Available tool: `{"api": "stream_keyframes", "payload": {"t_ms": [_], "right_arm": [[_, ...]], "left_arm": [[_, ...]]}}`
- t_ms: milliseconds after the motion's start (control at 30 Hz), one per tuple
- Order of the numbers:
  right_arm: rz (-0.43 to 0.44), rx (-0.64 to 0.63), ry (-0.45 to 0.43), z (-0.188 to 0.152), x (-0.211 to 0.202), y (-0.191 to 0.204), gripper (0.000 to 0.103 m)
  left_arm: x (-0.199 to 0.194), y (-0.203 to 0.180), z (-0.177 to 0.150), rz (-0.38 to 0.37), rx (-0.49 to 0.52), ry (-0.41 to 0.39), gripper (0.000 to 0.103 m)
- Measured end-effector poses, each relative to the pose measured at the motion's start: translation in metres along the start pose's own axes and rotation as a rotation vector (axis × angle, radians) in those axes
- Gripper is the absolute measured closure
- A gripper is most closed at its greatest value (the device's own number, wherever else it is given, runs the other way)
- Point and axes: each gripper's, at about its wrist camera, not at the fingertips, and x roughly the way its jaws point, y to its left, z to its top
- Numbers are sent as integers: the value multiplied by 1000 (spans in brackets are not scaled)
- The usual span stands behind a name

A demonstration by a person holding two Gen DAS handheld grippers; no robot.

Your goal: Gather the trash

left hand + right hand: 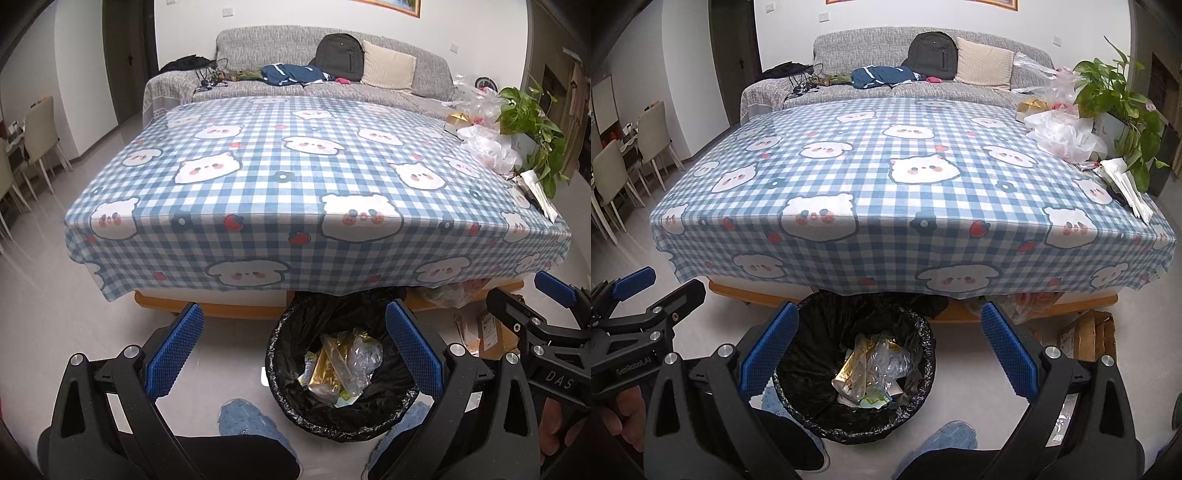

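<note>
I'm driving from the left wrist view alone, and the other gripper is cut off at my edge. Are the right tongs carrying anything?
Observer: No. The right tongs are wide open with nothing between them, and they point toward the bin.
Operator: Something brown sits on the floor behind that gripper. What is it?
Observer: A cardboard box. It sits on the floor to the right of the bin, and the right wrist view shows it unblocked.
</note>
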Motion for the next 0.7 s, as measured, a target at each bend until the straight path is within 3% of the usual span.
{"api": "stream_keyframes", "payload": {"t_ms": [700], "right_arm": [[-5, 6, 2, 1, 2, -3, 8]], "left_arm": [[8, 0, 4, 1, 10, -1, 6]]}}
